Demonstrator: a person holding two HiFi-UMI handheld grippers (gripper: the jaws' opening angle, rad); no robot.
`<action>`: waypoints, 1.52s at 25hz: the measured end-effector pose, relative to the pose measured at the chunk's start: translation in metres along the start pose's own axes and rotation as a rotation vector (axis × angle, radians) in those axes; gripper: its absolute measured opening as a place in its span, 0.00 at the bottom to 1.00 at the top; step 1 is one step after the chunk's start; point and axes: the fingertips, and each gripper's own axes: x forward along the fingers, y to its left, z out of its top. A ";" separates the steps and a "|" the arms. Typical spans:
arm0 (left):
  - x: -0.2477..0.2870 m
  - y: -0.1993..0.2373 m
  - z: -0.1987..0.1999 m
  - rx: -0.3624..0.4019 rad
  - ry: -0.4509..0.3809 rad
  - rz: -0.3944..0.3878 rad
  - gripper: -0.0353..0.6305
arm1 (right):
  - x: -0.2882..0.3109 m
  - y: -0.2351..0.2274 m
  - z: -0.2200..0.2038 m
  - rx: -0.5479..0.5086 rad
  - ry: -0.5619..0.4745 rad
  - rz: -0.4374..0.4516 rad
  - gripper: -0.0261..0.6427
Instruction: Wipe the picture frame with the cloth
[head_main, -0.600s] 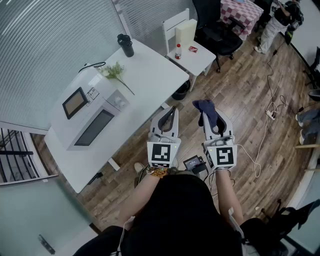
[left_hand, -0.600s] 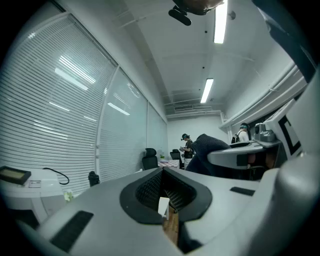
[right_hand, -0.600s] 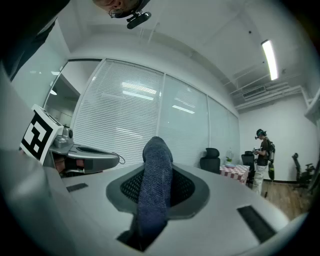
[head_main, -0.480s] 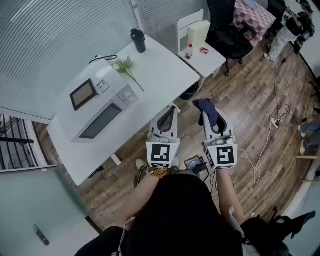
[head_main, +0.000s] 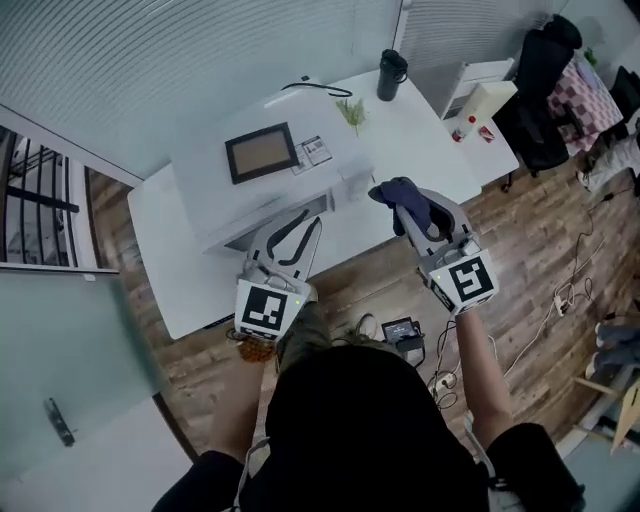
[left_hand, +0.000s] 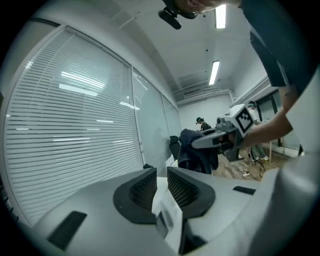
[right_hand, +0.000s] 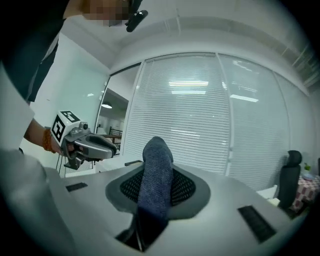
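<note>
On top of the microwave (head_main: 215, 215) the picture frame (head_main: 262, 153) lies flat; only the head view shows it. The right gripper (head_main: 412, 212) pinches the dark cloth (head_main: 393, 190), probably ready for wiping, and its own view confirms the pinch. The left gripper (head_main: 300, 228) holds nothing, its jaws slightly apart, perhaps to steady the frame.

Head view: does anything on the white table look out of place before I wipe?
Only a green sprig lying loose on the table, in no vase or pot. The picture frame lies flat, face up.
</note>
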 end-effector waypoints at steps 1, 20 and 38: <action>-0.003 0.028 -0.009 0.010 0.020 -0.008 0.14 | 0.029 0.005 0.006 -0.015 0.022 0.028 0.16; 0.012 0.197 -0.128 0.041 0.338 -0.188 0.31 | 0.334 0.053 -0.071 -0.264 0.422 0.466 0.16; 0.025 0.202 -0.150 -0.029 0.474 -0.101 0.38 | 0.339 0.057 -0.088 -0.153 0.381 0.503 0.16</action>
